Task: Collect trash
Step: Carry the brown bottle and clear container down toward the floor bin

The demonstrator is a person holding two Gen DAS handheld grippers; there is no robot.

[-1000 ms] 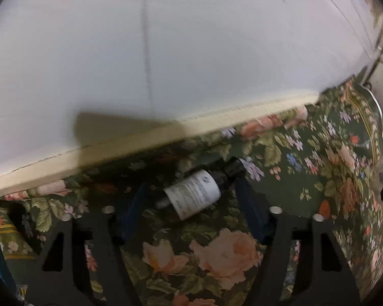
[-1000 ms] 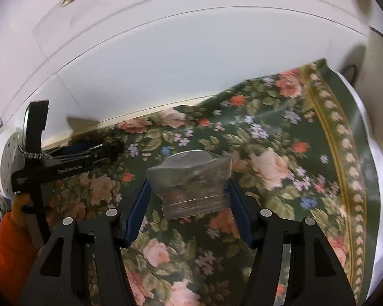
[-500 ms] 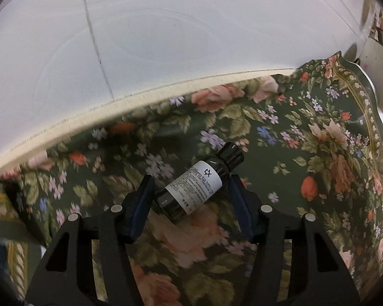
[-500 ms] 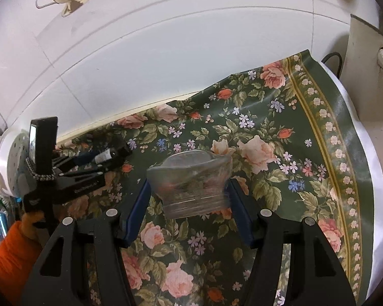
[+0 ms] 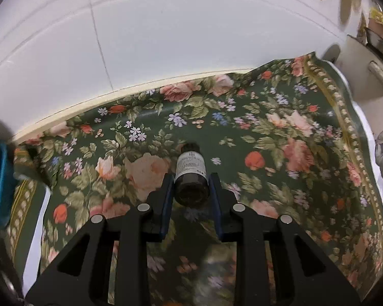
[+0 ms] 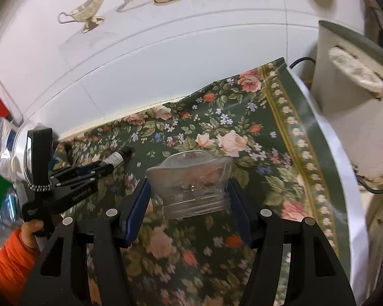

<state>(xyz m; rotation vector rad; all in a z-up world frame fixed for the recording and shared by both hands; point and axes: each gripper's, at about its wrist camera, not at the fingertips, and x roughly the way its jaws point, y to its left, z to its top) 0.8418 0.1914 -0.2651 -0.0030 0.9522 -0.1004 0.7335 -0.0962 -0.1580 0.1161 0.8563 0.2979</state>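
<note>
A small dark bottle (image 5: 190, 173) with a white label sits between the blue pads of my left gripper (image 5: 191, 179), cap pointing away. The jaws are closing and the pads press on its sides. It hangs above the floral tablecloth (image 5: 280, 153). In the right wrist view, the same bottle (image 6: 118, 156) sticks out of the left gripper (image 6: 109, 164), held by a hand in an orange sleeve (image 6: 10, 262). My right gripper (image 6: 189, 186) is shut on a crumpled clear plastic jar (image 6: 191, 178), threaded neck toward the camera, also off the cloth.
A white tiled wall (image 6: 166, 63) runs along the table's far edge. A cream appliance (image 6: 357, 114) with a black cable (image 6: 300, 62) stands past the cloth's right edge. Boxes and a white container (image 6: 18, 140) crowd the left end.
The left jaws narrowed onto the bottle, which turned from lying slantwise to pointing straight away. Both grippers drew back from the wall and rose, so more of the cloth shows.
</note>
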